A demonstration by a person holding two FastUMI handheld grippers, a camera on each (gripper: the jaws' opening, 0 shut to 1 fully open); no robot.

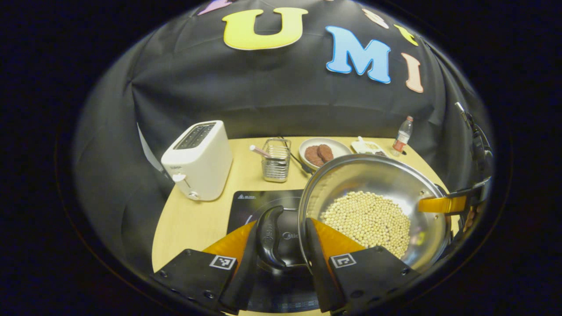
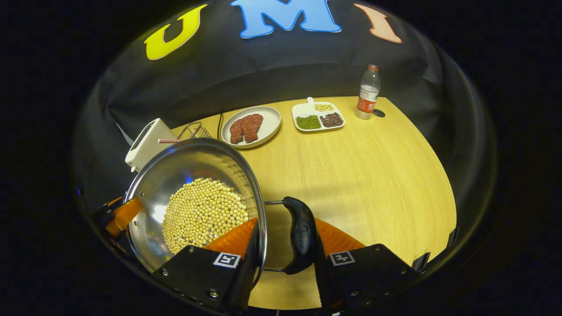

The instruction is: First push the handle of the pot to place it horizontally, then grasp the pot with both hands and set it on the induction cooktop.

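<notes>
Two orange-fingered grippers hold the shiny steel pot (image 1: 373, 206) of pale beans: the left gripper (image 1: 281, 245) is clamped on one black loop handle (image 1: 268, 237), the right gripper (image 2: 285, 245) on the other black handle (image 2: 300, 239). It tilts above the black induction cooktop (image 1: 254, 206) on the wooden table (image 2: 360, 175).

A pale wooden table (image 2: 351, 175) with a rounded edge stands against a creased black cloth wall (image 2: 281, 66) at twelve o'clock; soft light brightens the tabletop's centre.
</notes>
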